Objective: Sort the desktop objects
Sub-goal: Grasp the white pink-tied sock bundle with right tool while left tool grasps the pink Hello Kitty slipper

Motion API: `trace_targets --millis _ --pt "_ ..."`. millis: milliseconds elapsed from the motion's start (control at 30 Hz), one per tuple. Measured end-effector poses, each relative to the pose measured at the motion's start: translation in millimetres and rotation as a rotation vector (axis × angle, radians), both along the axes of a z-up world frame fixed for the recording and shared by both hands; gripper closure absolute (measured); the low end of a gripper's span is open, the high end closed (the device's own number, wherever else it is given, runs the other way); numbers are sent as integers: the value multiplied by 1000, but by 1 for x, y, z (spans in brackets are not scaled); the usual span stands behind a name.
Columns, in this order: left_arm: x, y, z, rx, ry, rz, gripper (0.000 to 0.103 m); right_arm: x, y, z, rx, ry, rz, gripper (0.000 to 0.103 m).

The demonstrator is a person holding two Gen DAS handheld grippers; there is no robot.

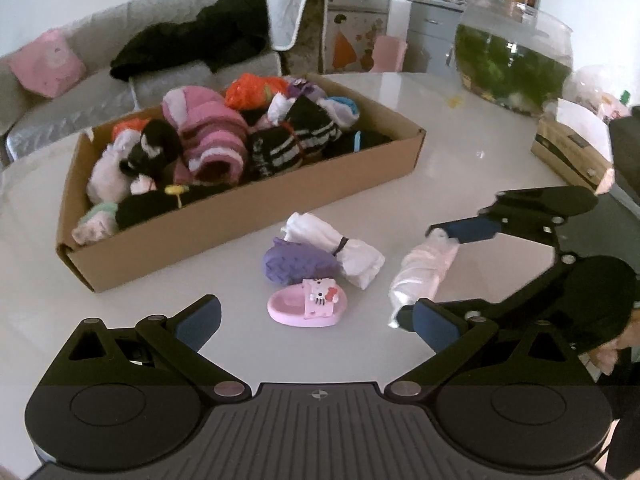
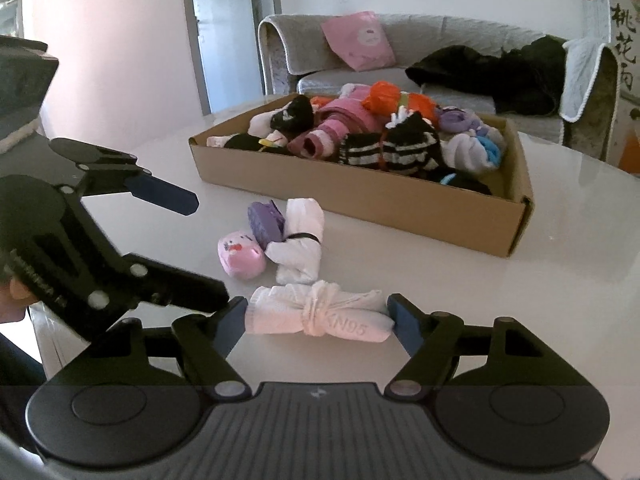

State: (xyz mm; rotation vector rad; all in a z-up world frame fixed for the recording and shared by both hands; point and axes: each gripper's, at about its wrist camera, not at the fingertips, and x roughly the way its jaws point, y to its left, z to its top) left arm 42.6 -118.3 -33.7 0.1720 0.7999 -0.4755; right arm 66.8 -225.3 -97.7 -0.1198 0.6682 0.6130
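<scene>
A cardboard box [image 1: 248,216] [image 2: 360,208] full of rolled socks sits on the white table. In front of it lie a purple sock roll [image 1: 296,266] [image 2: 264,222], a white sock bundle [image 1: 336,248] [image 2: 300,240] and a pink Hello Kitty slipper [image 1: 308,306] [image 2: 240,254]. A pale pink rolled mask bundle [image 1: 424,276] [image 2: 320,316] lies between the fingers of my right gripper [image 2: 320,320] [image 1: 428,272], which is open around it with the pads at its two ends. My left gripper [image 1: 316,320] is open and empty, just short of the slipper.
A glass fish bowl [image 1: 514,64] stands at the far right of the table, a small carton [image 1: 568,152] beside it. A grey sofa [image 2: 400,56] with a pink cushion and black clothing stands behind the table.
</scene>
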Motion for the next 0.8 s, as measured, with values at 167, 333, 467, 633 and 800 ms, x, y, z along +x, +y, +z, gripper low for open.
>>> trace_targets --millis 167,333,467,633,800 --pt "9 0 -11 14 34 45 0 3 -7 1 -18 -3 -8 30" --pt "12 -6 -17 41 20 73 1 5 -16 0 -24 -3 -18 30" --pt "10 -13 -18 44 -2 78 1 4 -17 0 -24 -4 -17 30" --pt "6 -14 -20 40 -18 117 0 5 -20 0 -24 -2 -15 29" --pt "4 -14 -20 36 -26 131 0 5 -20 0 -25 -2 -14 28"
